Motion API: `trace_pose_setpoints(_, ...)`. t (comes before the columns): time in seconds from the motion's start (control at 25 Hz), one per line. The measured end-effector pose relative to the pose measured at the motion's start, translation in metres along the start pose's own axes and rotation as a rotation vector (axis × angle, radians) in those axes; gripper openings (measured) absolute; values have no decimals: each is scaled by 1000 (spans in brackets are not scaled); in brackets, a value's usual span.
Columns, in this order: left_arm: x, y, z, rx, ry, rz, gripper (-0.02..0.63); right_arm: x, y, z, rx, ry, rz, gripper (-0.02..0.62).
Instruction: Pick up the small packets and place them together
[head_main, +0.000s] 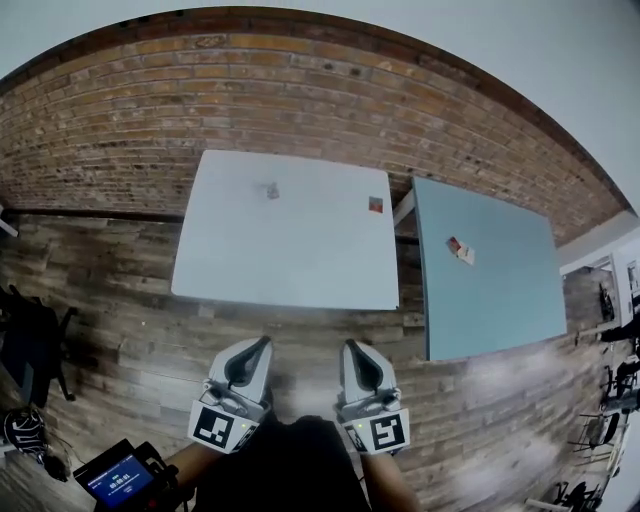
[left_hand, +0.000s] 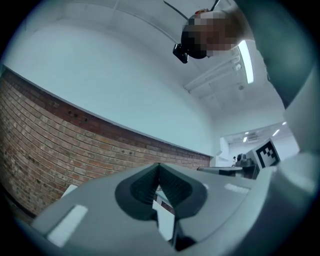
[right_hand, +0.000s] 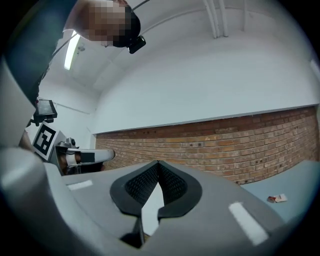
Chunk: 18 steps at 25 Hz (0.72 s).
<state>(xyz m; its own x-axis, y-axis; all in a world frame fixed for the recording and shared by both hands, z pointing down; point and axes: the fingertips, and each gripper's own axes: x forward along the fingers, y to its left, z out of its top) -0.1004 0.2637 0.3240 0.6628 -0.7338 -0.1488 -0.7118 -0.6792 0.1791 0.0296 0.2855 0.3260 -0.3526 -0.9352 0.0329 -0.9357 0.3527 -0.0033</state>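
A red packet (head_main: 375, 204) lies well ahead of the right tongs (head_main: 352, 346), near the far right corner of the white surface (head_main: 250, 250). Two more packets (head_main: 460, 249), one red and one white, lie just beside each other on the blue surface (head_main: 500, 300), ahead of the right tongs and off to their right. The right gripper view shows that same pair (right_hand: 276, 198) low and to the right of the tongs. A small grey thing (head_main: 271, 189) sits far ahead of the left tongs (head_main: 264, 342), toward the far edge of the white surface; it is too small to tell what it is. Both surfaces stand well apart from the tongs, with a strip of wooden floor (head_main: 120, 300) between. The left tongs are closed, their ribbed pads (left_hand: 172, 185) meeting at the tip with nothing between them. The right tongs are closed and empty too, pads (right_hand: 172, 182) pressed together. The two are held side by side, near each other, over the floor, and both point toward the near edge of the white surface. A brick wall (head_main: 250, 90) runs beyond both surfaces. A black chair (head_main: 35, 345) stands off to the left of the left tongs. Behind and to the left of them is a device (head_main: 118, 478) with a lit blue screen. More chairs (head_main: 615, 400) stand far to the right of the right tongs.
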Motion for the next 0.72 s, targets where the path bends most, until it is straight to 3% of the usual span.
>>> trace_pose_setpoints(0.16, 34, 35, -3, -10, 16, -1, 2, 43, -18, 6, -1, 3, -49, 0)
trace_pose_setpoints(0.36, 72, 58, 2, -79, -11, 22, 2, 75, -44, 16, 4, -6, -48, 1)
trace_pose_setpoints(0.72, 166, 95, -38, -29, 83, 72, 2, 134, -131, 4, 57, -32, -35, 2)
